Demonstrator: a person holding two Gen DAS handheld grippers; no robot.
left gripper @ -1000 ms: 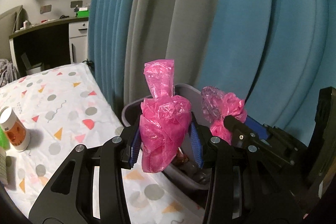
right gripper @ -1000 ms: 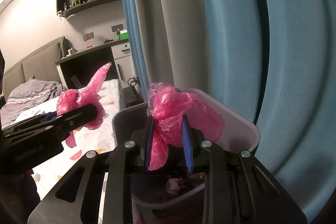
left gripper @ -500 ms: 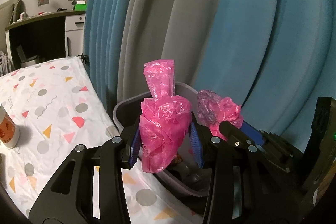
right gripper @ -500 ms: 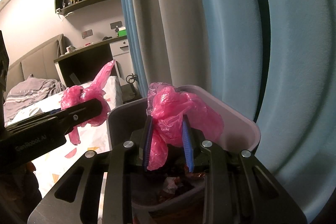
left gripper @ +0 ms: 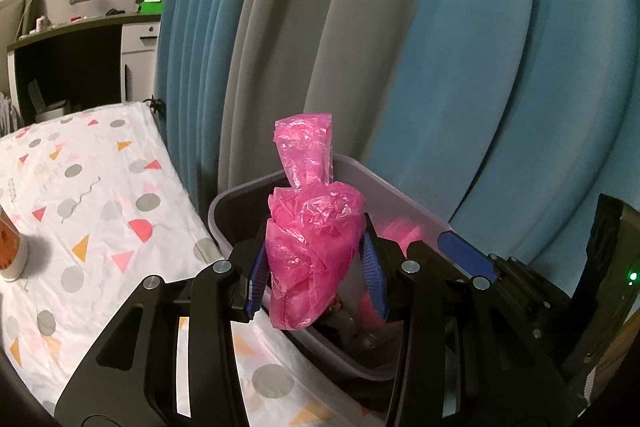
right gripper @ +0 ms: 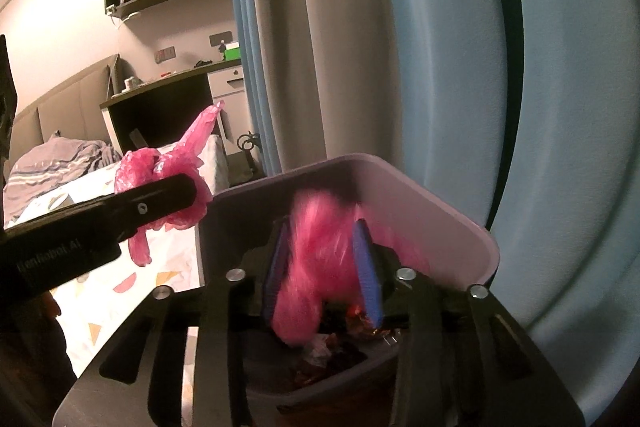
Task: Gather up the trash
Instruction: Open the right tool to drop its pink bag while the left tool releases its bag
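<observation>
My left gripper [left gripper: 314,275] is shut on a crumpled pink plastic bag [left gripper: 312,235], held over the near rim of the grey trash bin [left gripper: 404,207]; it also shows in the right wrist view [right gripper: 160,173]. My right gripper [right gripper: 324,275] has its jaws wider apart, and a second pink bag [right gripper: 312,267], motion-blurred, is between them over the bin [right gripper: 440,211]. Whether the pads still grip it I cannot tell. Trash lies in the bin's bottom [right gripper: 320,351].
A table with a white cloth with coloured shapes [left gripper: 92,195] lies left of the bin, with an orange-labelled bottle [left gripper: 10,255] on it. Blue and grey curtains [left gripper: 400,47] hang right behind the bin. A desk [right gripper: 168,95] and a bed [right gripper: 60,163] stand far left.
The right gripper's jaws have spread and its pink bag has blurred and dropped lower into the bin. Both grippers have moved closer over the bin; the left still grips its bag.
</observation>
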